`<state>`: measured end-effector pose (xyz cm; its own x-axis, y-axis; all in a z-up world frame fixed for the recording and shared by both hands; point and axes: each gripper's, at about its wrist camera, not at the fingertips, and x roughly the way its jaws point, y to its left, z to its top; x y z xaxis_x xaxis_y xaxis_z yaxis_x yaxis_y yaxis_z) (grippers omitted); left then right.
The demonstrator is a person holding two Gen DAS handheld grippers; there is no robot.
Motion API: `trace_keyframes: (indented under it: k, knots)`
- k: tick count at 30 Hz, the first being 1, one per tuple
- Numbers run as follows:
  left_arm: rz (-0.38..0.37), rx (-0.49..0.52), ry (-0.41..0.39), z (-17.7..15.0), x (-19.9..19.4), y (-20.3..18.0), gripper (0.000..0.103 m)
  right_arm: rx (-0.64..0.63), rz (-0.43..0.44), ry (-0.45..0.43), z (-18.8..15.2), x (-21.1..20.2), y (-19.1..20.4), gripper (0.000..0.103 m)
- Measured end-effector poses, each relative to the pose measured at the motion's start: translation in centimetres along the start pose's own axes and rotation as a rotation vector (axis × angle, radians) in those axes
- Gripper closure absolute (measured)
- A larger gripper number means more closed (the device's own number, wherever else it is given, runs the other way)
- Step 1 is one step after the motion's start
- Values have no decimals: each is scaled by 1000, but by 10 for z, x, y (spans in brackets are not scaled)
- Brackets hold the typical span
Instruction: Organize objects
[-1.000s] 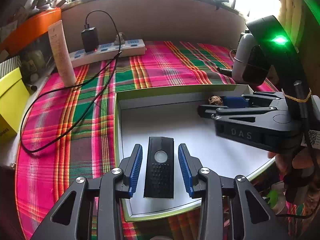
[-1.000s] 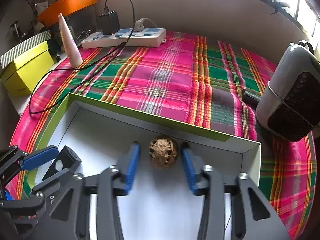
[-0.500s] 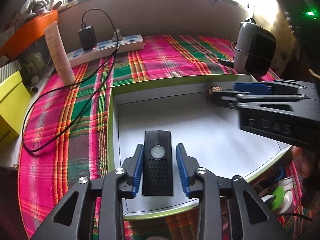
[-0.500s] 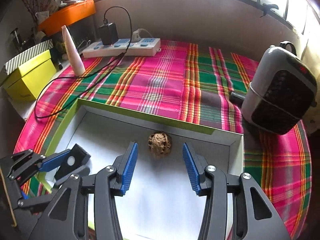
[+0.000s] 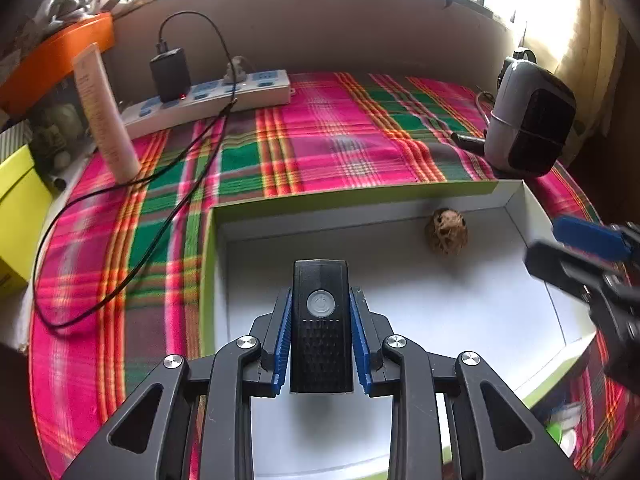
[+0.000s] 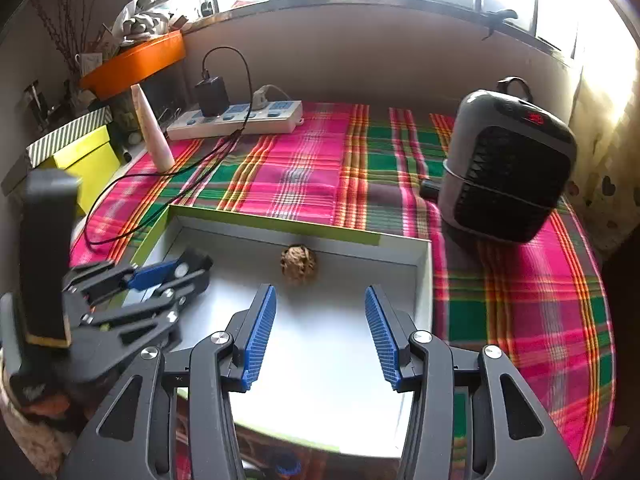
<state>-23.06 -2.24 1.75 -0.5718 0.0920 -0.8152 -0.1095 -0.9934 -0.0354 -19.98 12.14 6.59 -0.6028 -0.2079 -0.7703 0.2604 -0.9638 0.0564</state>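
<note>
Now the left gripper is clamping a small black device between its blue pads — the jaws have just been closing, and both pads are pressing on the device's long sides. The device, a flat bar with a round button on top, is sitting over the near left part of a shallow white box with a green rim. The box is lying on a pink and green plaid cloth. A brown walnut is resting inside the box against its far wall, ahead of the right gripper, whose jaws are standing open with nothing between them — the nut is lying clear of the pads. At the far left a white power strip is lying on the cloth, and at the far right a grey heater is standing just beside the box's far right corner.
</note>
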Motion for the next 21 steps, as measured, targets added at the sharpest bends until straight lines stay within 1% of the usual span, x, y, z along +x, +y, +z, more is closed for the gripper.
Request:
trace_keyframes:
  k: [7, 21]
  knots:
    - [-1, -6, 3, 12, 9, -5, 78, 18, 5, -7, -9, -5, -4, 55]
    - [12, -23, 12, 11, 12, -6, 76, 23, 5, -12, -17, -12, -2, 55]
